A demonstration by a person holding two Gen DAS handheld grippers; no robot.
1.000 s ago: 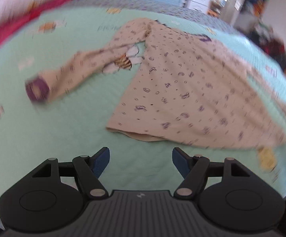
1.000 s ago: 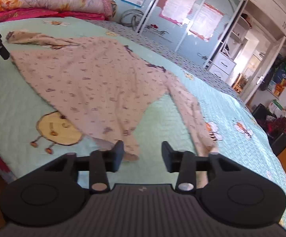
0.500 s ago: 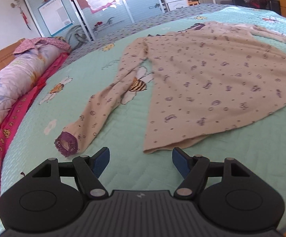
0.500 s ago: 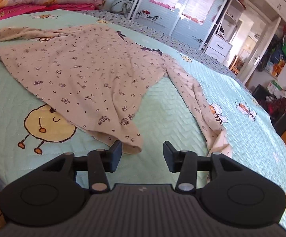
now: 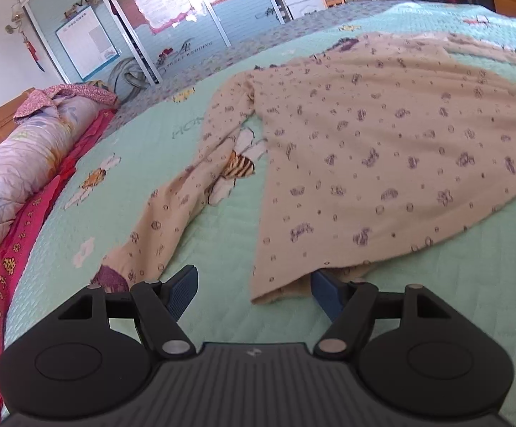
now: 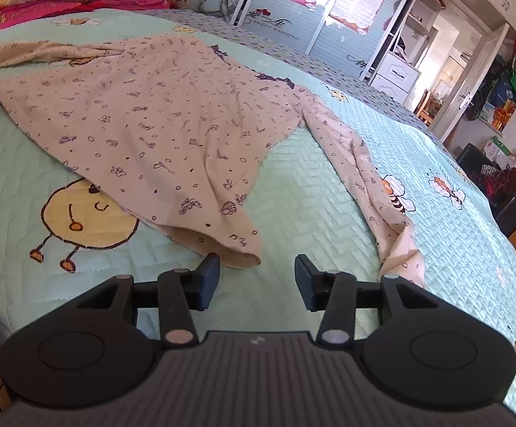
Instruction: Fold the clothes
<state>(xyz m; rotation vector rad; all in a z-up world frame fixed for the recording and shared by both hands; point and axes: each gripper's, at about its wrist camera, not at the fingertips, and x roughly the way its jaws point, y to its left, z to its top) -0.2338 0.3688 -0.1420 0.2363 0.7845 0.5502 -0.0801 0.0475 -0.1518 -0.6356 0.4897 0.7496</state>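
Both tools released, nothing gripped. My left tool (image 5: 254, 286) sits low at the garment's hem corner: jaws wide apart, and the hem edge drapes over the tip of its right-hand finger (image 5: 323, 293). The left-hand finger is clear of the cloth, just beside the purple sleeve cuff (image 5: 110, 279).

My right tool (image 6: 256, 277) is spread too, at the opposite hem corner. Its left-hand finger (image 6: 209, 274) is right at the hem edge; I cannot tell if it touches.

The garment (image 6: 144, 121), beige long-sleeved with small purple print, lies spread flat on the bed (image 6: 304, 192), over a mint quilted cover with bee and cartoon motifs. One sleeve (image 6: 368, 185) trails toward my right tool, folded over at the end. Rolled floral bedding (image 5: 12, 170) lies along the bed's far side.
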